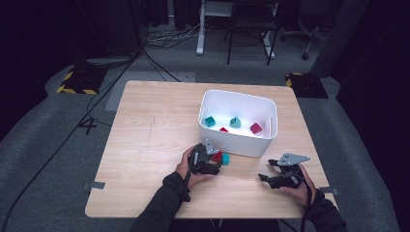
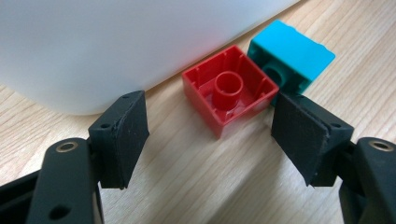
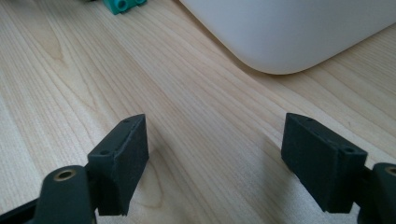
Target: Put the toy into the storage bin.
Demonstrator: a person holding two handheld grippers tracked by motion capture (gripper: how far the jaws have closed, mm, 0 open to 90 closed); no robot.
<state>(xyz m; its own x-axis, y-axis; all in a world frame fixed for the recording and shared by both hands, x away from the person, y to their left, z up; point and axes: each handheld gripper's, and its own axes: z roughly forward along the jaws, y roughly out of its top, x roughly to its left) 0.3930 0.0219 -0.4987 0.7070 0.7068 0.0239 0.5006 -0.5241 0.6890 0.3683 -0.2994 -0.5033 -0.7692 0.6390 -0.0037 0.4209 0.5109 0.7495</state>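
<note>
Left gripper (image 2: pixel 210 140) lines up on the red brick (image 2: pixel 229 89)

Jaws stand wide, holding nothing; close squarely on its sides, clear of the touching teal brick (image 2: pixel 292 52) and white bin (image 1: pixel 263 118); the right gripper (image 3: pixel 215 158) waits wide, empty.

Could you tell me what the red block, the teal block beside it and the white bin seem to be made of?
The red square block looks like glossy moulded plastic: hollow, thin ribbed walls, a central tube. The teal block seems the same plastic, more satin, with moulded holes. The white rounded bin is probably matte plastic, smooth and seamless.
</note>
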